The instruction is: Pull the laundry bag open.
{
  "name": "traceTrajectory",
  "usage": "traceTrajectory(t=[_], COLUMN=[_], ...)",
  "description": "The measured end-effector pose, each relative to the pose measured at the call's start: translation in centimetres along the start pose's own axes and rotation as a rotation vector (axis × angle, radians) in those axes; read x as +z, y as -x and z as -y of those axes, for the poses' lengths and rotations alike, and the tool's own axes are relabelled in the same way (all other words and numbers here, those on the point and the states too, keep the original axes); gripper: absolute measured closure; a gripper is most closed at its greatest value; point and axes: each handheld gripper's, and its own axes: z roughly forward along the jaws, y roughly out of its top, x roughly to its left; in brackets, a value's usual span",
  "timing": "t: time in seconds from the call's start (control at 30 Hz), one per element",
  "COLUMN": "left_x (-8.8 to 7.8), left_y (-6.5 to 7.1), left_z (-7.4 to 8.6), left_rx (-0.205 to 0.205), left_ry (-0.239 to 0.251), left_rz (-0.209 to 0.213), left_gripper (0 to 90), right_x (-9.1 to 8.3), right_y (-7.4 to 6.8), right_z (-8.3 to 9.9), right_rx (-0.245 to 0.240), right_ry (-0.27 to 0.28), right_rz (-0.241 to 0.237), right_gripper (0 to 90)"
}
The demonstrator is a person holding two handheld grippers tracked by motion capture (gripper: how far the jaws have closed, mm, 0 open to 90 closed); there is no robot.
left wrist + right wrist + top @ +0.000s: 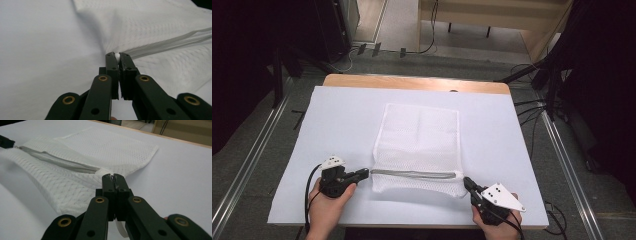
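- Between the two sets of jaws a white mesh laundry bag (pixel 418 145) lies flat on the bench (pixel 337 130), its grey zip (pixel 414 174) stretched in a straight line from one gripper to the other
- Judging by how things lie, the zip looks closed along its whole visible length; I cannot tell whether the work is to open it or has just shut it, so either a pull is about to start or only the letting go is left
- Left gripper (pixel 363 173): jaws nearly shut, with a small white piece (pixel 116 56) nipped right at the tips, at the zip's left end; it looks like the puller or its tab, though it is too small to be sure
- Right gripper (pixel 468 183): jaws pressed together on the white cloth tab (pixel 103 171) at the zip's other end, a strip of white showing under them
- Beyond both sets of jaws the far part of the bag rests smooth, while the near edge below the zip bulges up a little
- Both hands (pixel 328 210) sit at the near bench edge
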Motion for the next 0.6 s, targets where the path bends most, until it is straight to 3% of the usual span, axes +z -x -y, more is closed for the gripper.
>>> traceTrajectory(t=[0.2, 0.23, 0.33, 0.37, 0.5, 0.53, 0.57, 0.6], left_x=[-0.5, -0.6, -0.9, -1.2, -2.1, -2.2, -2.3, -2.3], left_y=[-0.1, -0.4, -0.6, -0.7, -0.9, -1.0, -1.2, -1.3], left_z=[0.4, 0.5, 0.7, 0.7, 0.6, 0.6, 0.6, 0.6], left_rx=[-0.009, -0.018, -0.003, -0.003, 0.010, 0.005, 0.001, -0.004], left_ry=[0.019, 0.039, 0.077, 0.109, 0.191, 0.200, 0.202, 0.205], left_rz=[0.012, 0.042, 0.020, 0.007, -0.033, -0.041, -0.051, -0.056], left_gripper=[87.5, 85.9, 65.2, 65.2, 46.9, 44.8, 39.1, 39.1], right_x=[0.1, 0.1, 0.0, 0.0, 0.1, 0.2, 0.3, 0.3], right_y=[-0.2, -0.2, -0.1, 0.0, 0.6, 0.7, 0.8, 0.8], right_z=[0.0, 0.0, 0.1, 0.2, 0.6, 0.6, 0.6, 0.6], right_rx=[0.006, 0.002, 0.005, 0.007, 0.031, 0.034, 0.048, 0.048], right_ry=[0.002, 0.010, 0.012, 0.014, 0.011, 0.013, 0.018, 0.018], right_rz=[-0.014, -0.038, -0.053, -0.057, -0.061, -0.062, -0.057, -0.057], right_gripper=[90.0, 90.0, 90.0, 90.0, 88.2, 81.4, 63.3, 63.3])
